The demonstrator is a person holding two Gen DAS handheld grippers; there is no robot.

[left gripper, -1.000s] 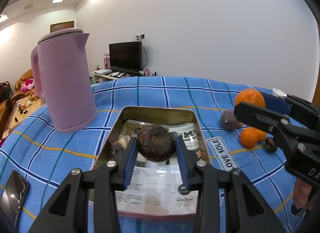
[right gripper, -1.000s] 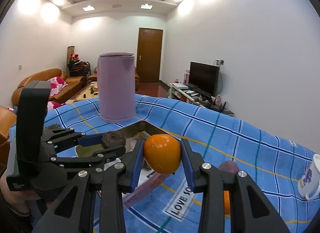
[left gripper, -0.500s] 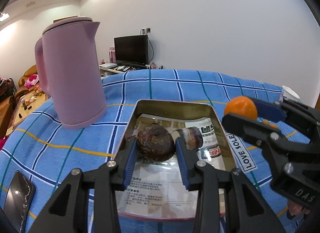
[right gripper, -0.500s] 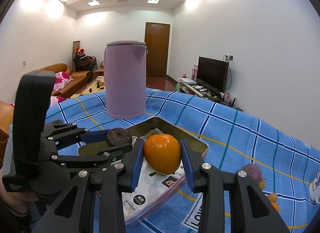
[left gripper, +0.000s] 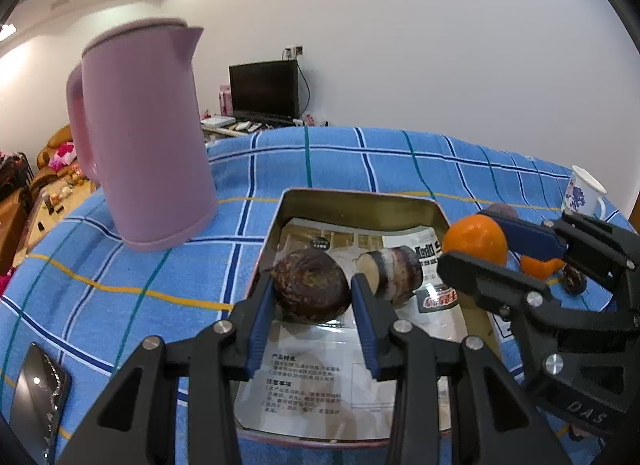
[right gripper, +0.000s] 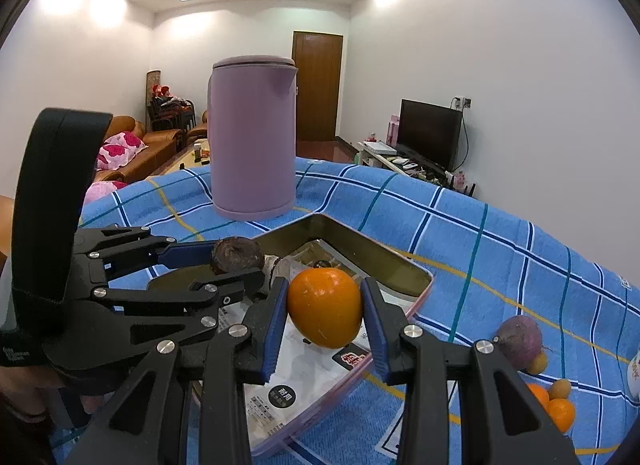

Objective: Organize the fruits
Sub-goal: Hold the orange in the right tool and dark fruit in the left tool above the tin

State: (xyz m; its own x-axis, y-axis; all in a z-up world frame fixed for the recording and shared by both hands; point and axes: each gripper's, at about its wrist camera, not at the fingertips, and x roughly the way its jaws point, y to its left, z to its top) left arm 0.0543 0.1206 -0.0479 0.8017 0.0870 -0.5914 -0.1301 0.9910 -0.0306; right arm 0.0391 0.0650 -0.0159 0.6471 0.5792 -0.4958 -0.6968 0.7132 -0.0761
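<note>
a counter under a blue checked cloth fills both views. on it, toward its far left, stands a tall pale-purple plastic kettle with a lid and spout, upright. just beside the kettle's base lies a shallow rectangular metal tin with a gold inner wall and pink outer rim, its floor lined with printed paper. the black left gripper with blue pads hangs over the near half of the tin, its fingers closed narrowly on a round dark-brown wrinkled fruit; whether the fruit touches the paper i cannot tell. the black right gripper hangs over the tin's right side, its fingers pressed on a smooth round orange held clear of the paper. a cut piece of brown-purple root lies inside the tin just right of the brown fruit. outside the tin, on the cloth to the right, lie a dull purple round fruit, small oranges and tiny yellow fruits touching one another. a white mug with a blue pattern stands at the far right edge. a dark phone lies flat at the near left.
</note>
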